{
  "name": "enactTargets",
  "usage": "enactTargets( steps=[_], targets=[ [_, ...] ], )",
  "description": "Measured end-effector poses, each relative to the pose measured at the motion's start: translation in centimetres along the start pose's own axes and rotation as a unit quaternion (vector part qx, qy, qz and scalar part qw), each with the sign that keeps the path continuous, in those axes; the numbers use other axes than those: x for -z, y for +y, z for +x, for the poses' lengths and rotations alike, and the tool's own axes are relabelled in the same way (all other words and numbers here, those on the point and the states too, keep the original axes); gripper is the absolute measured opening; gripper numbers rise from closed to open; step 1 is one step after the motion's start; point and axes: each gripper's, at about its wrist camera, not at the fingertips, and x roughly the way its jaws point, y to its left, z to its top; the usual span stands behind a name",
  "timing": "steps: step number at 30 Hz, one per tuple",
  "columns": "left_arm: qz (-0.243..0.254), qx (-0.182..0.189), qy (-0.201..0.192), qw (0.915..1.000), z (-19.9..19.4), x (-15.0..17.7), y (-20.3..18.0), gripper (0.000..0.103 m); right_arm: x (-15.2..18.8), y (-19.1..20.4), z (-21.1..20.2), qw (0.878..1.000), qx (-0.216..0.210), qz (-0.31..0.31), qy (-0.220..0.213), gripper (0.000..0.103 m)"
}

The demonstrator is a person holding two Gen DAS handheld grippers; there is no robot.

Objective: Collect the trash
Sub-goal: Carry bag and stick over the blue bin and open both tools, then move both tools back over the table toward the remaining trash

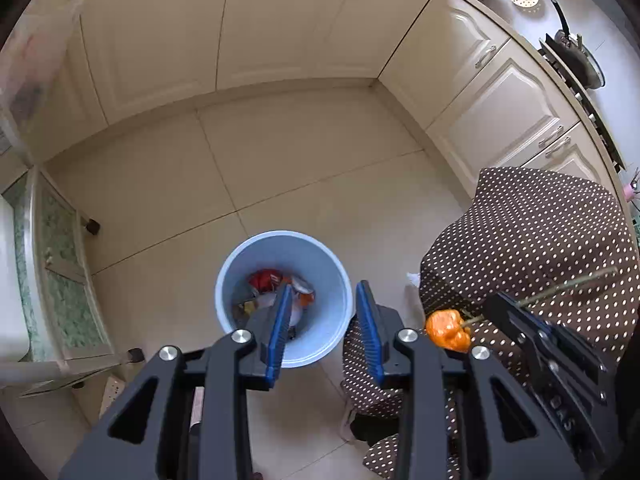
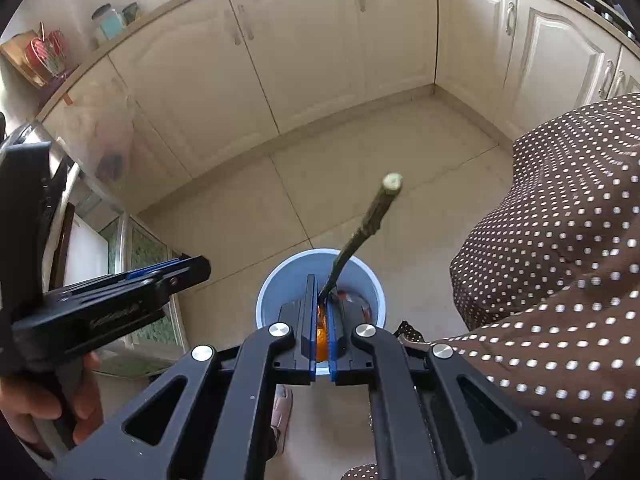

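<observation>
The right gripper (image 2: 320, 332) is clamped tight on an orange pepper (image 1: 448, 330) with a long stem (image 2: 360, 232), held above the blue bin (image 1: 240, 280); the left gripper (image 1: 324, 328) hangs partly open and empty over it. I'd worry the stem catches the rim on release and the pepper tips onto the beige floor tiles (image 1: 280, 160). Cream kitchen cabinets (image 1: 280, 20) line the corner behind

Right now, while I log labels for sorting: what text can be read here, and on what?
"BAS", roughly: raised letters on the right gripper's body, uncertain.
Left gripper's body: embossed word, unreadable.
Red wrapper in the bin: white lettering, blurred.
Orange fruit in the right gripper: no text.
</observation>
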Motion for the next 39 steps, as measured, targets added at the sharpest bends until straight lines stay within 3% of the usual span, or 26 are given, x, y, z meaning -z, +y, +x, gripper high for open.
enactTargets(
  steps=[11,16,20,24,31,33,39],
  targets=[
    [-0.004,-0.016,-0.020,0.9997,-2.3,0.2,0.6,0.035,-2.1,2.6,1.5,1.000,-0.007,-0.018,-0.005,0.004],
    [-0.006,-0.012,-0.033,0.9994,-3.7,-0.2,0.4,0.036,-3.3,2.8,0.2,1.000,-0.003,-0.016,-0.026,0.015],
    [-0.002,-0.009,-0.045,0.9989,-5.2,-0.2,-0.1,0.038,-3.4,2.7,-1.4,0.999,-0.001,-0.010,-0.046,0.039],
    [0.000,-0.005,-0.054,0.9985,-6.9,0.0,-0.7,0.038,-3.1,2.5,-3.1,0.998,0.003,-0.008,-0.055,0.039],
    [0.030,0.018,-0.092,0.9952,-12.1,1.0,-4.5,0.038,-1.6,1.3,-11.0,0.993,0.033,-0.005,-0.112,0.040],
    [0.047,0.028,-0.103,0.9932,-13.7,1.4,-6.3,0.044,-1.0,0.5,-13.8,0.990,0.044,-0.002,-0.134,0.041],
    [0.120,0.063,-0.136,0.9814,-18.3,3.9,-14.4,0.051,1.9,-3.2,-22.2,0.976,0.087,0.022,-0.198,0.048]
  ],
)
